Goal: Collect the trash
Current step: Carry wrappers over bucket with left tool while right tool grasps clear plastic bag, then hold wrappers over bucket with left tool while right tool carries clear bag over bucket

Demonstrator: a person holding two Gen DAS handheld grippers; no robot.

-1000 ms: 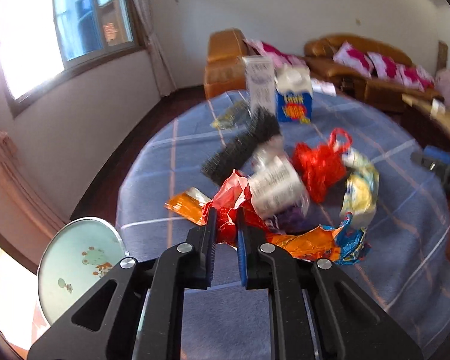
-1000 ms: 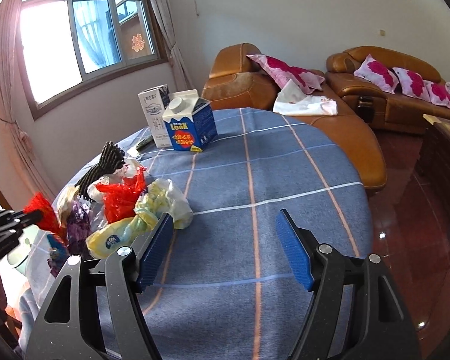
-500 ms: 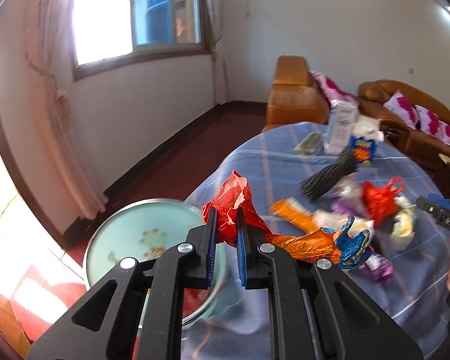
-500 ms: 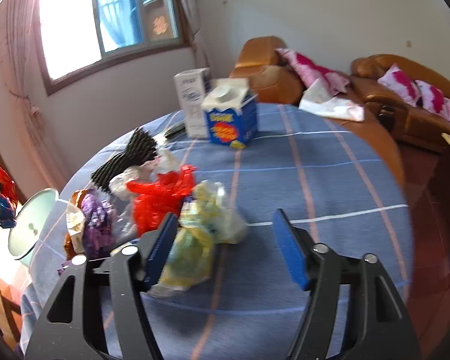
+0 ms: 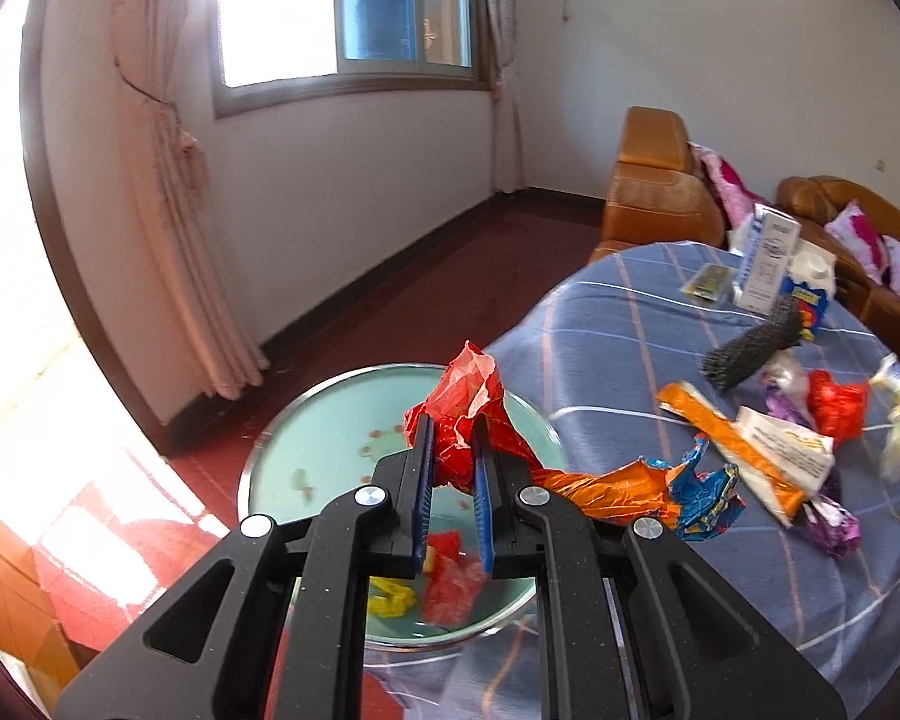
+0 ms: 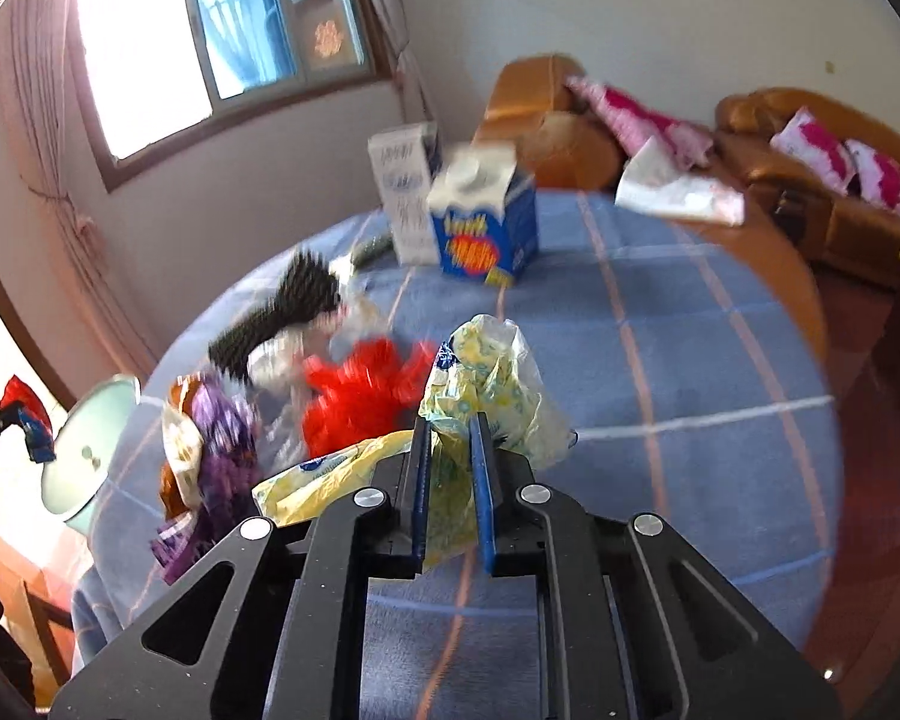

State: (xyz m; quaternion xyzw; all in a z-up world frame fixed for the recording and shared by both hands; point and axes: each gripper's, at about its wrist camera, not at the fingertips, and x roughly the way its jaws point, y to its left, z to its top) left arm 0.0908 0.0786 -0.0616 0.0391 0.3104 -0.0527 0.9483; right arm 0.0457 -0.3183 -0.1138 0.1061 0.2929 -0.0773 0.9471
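**A:** Left wrist view first: where do you stand with the clearing?

**B:** My left gripper [image 5: 453, 450] is clamped narrow on a crumpled red wrapper [image 5: 465, 402], with an orange and blue foil wrapper [image 5: 642, 486] trailing off to its right. I'm holding it over the pale green bin [image 5: 306, 456] beside the table [image 5: 600, 324]. A few red and yellow scraps [image 5: 432, 588] lie in the bin already, so I judge a small part done.

**A:** And your other hand?

**B:** My right gripper [image 6: 453, 450] has just been closing, and its pads now pinch a yellow-patterned plastic bag [image 6: 486, 378] that sits on the blue checked cloth.

**A:** What's left?

**B:** Most of it, I'd say. On the table there's a red plastic bag [image 6: 360, 390], a purple wrapper [image 6: 222, 426], a long orange packet [image 5: 720, 438], a white packet [image 5: 792, 450] and a black bristly thing [image 6: 276, 312] I can't identify.

**A:** Anything in your way?

**B:** Two cartons stand at the far edge, a white one [image 6: 405, 198] and a blue one [image 6: 486, 222]; whether they're rubbish I can't tell. The bin is well apart from my right hand, with the heap between. The foil tail may catch on the bin's rim.
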